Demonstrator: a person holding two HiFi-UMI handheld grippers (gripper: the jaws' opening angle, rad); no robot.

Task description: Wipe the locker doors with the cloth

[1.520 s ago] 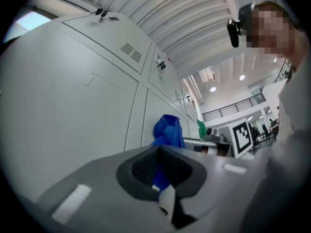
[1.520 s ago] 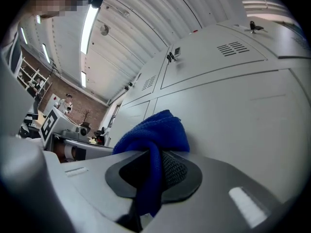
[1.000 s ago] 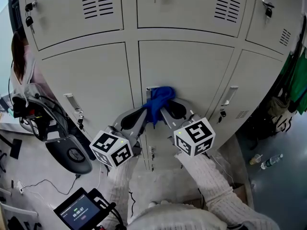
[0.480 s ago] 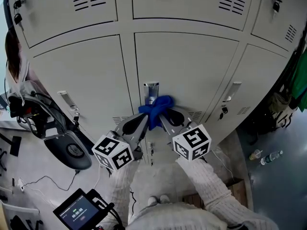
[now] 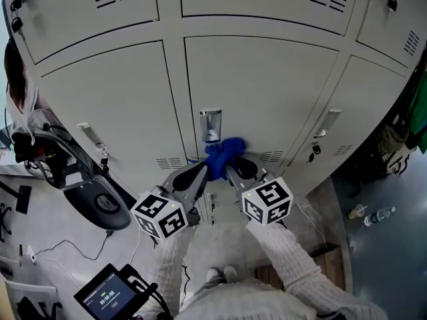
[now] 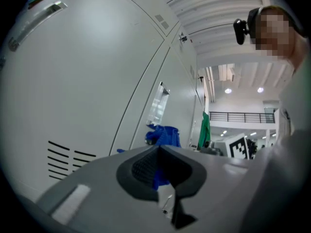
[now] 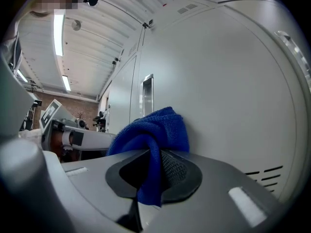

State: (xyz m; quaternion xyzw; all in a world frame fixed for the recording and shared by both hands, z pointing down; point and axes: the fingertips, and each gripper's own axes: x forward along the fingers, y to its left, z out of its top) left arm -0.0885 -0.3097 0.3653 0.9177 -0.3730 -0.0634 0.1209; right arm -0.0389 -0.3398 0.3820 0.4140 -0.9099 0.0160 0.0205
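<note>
A bunched blue cloth (image 5: 224, 155) presses against the grey middle locker door (image 5: 267, 92), just below its recessed metal handle (image 5: 210, 125) and between the vent slots. Both grippers hold it from below. In the head view my left gripper (image 5: 197, 173) is shut on the cloth's left end, and my right gripper (image 5: 236, 167) on its right end. In the left gripper view a strip of blue cloth (image 6: 163, 136) runs down between the shut jaws of the left gripper (image 6: 158, 152). The right gripper (image 7: 153, 155) pinches a thick fold of the cloth (image 7: 156, 129) flat against the door.
Neighbouring locker doors (image 5: 113, 105) carry handles and hanging keys. A black round seat (image 5: 99, 207), cables and a small screen (image 5: 110, 293) lie on the floor at left. Green clothing (image 5: 418, 112) hangs at right, with bottles (image 5: 373, 215) on the floor below.
Both grippers have slid the cloth down the middle door, from covering the handle to below it, leaving the handle exposed.
</note>
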